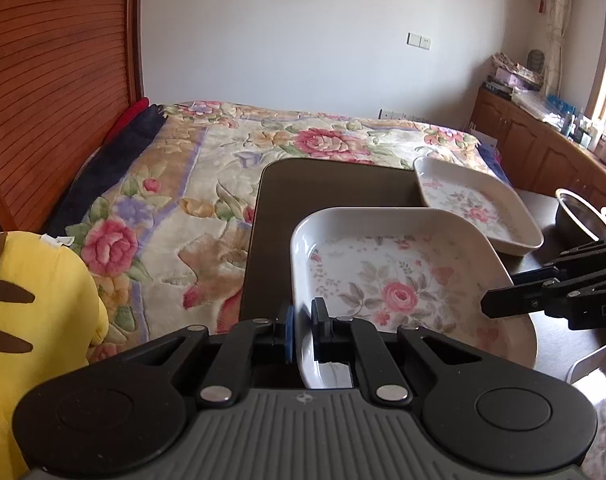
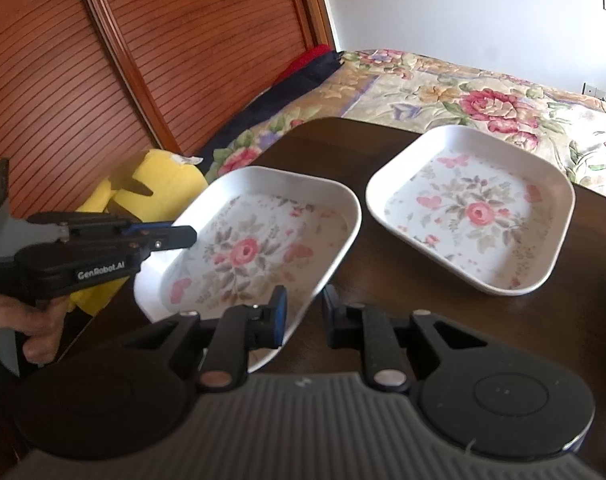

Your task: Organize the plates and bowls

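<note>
So far nothing is stacked: the left tool pinches the near floral plate, lifted, right tool wide, far floral plate waiting on the worktop.

Left wrist view close behind the near plate, facing the bed, right wrist view angled leftward, both sharing the plates

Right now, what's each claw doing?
Left claw shut on near plate. Right claw open astride its rim. Second plate flat on table, apart.
</note>
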### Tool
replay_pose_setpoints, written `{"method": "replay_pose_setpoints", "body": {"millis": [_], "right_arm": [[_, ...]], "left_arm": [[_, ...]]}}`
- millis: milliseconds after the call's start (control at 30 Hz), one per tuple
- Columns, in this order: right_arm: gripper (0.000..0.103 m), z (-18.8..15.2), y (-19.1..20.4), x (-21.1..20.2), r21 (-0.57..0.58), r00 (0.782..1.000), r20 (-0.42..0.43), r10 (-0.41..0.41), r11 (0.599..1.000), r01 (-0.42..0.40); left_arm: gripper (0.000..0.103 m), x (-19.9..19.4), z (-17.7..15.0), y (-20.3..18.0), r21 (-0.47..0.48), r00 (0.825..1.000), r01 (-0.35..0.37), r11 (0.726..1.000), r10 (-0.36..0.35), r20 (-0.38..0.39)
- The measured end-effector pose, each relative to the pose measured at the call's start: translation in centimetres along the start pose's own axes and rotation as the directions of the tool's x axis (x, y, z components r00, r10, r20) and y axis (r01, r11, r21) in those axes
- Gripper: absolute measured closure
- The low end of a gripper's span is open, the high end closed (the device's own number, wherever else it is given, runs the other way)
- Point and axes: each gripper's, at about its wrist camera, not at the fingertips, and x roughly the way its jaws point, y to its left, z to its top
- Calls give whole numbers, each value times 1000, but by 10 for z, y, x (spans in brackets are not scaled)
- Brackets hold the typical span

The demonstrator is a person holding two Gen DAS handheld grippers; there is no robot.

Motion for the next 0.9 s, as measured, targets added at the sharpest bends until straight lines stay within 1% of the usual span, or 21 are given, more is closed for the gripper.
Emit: {"method": "replay_pose_setpoints", "body": {"millis": [233, 433, 633, 900], "right_arm": [[82, -4, -6, -24, 8, 999, 48, 10, 1000, -10], [82, -11, -11, -46, 9, 996, 87, -1, 1000, 0], [82, -22, -16, -72, 19, 992, 128, -15, 1000, 13], [82, -42, -23, -109, 36, 983, 176, -55, 998, 50]], "left_arm": [[67, -23, 5, -16, 9, 999, 10, 1000, -10, 43], [67, -42, 6, -36, 32, 997, 20, 999, -22, 73], [67, -59, 5, -57, 52, 993, 38, 998, -44, 106], [67, -83, -3, -91, 85, 986, 82, 993, -94, 140]]}}
